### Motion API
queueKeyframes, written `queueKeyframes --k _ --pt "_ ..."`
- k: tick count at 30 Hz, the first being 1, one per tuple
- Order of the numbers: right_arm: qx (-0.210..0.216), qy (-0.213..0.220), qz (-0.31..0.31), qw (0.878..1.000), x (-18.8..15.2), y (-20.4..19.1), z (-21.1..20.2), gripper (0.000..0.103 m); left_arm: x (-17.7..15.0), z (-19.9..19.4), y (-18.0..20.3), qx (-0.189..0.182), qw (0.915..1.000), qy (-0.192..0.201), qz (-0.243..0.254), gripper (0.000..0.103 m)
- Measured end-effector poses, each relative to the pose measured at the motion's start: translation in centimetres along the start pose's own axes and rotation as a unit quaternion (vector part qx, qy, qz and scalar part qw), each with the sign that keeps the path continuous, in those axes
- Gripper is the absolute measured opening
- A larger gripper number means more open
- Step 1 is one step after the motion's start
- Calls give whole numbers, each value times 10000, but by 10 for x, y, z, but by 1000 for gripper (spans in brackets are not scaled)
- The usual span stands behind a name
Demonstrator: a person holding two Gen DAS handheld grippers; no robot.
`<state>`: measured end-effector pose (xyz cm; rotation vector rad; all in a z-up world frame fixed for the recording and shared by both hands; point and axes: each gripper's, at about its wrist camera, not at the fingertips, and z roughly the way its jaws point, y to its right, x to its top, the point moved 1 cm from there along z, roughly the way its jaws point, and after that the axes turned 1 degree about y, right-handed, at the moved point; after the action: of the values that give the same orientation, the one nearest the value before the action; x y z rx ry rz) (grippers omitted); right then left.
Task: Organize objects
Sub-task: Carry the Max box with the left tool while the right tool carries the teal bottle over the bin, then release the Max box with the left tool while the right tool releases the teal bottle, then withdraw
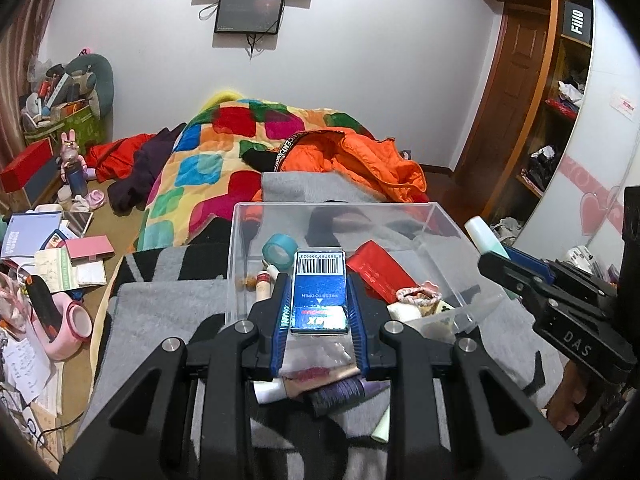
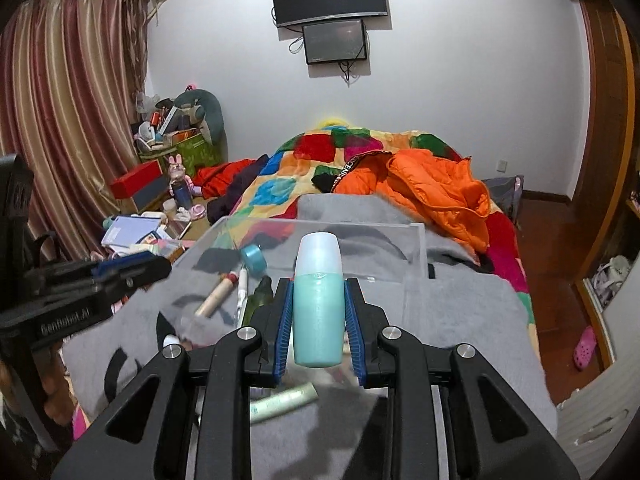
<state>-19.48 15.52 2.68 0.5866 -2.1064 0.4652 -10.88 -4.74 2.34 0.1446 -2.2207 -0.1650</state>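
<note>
The bin point(image 1: 436, 216), clear plastic, stands on the grey blanket point(image 1: 168, 304) on the bed, and it already holds a tape roll point(image 1: 279, 251), a red packet point(image 1: 376, 270) and some small tubes. My left tool point(image 1: 320, 300) is closed on a blue box point(image 1: 319, 292), barcode end forward, just at the bin's near wall; I judge I hold it so to drop it inside. My right tool point(image 2: 318, 316) grips a teal bottle point(image 2: 319, 304) by its body, cap pointing toward the bin, probably for the same reason. More tubes point(image 2: 282, 400) lie on the blanket under the tools, not yet sorted.
</note>
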Motion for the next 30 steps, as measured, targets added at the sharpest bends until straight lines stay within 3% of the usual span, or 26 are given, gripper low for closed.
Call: queueKeyframes --k 17,28,30 --pt "-95 -665 88 9977 -10 6 67 23 -5 69 -4 -71 9980 -623 5 27" --pt "-71 -797 -25 9968 -17 1 69 23 -8 74 1 -149 9972 -733 56 27" --pt "-56 -826 -60 9966 -17 -1 67 23 -8 73 0 -214 9967 -788 9 33"
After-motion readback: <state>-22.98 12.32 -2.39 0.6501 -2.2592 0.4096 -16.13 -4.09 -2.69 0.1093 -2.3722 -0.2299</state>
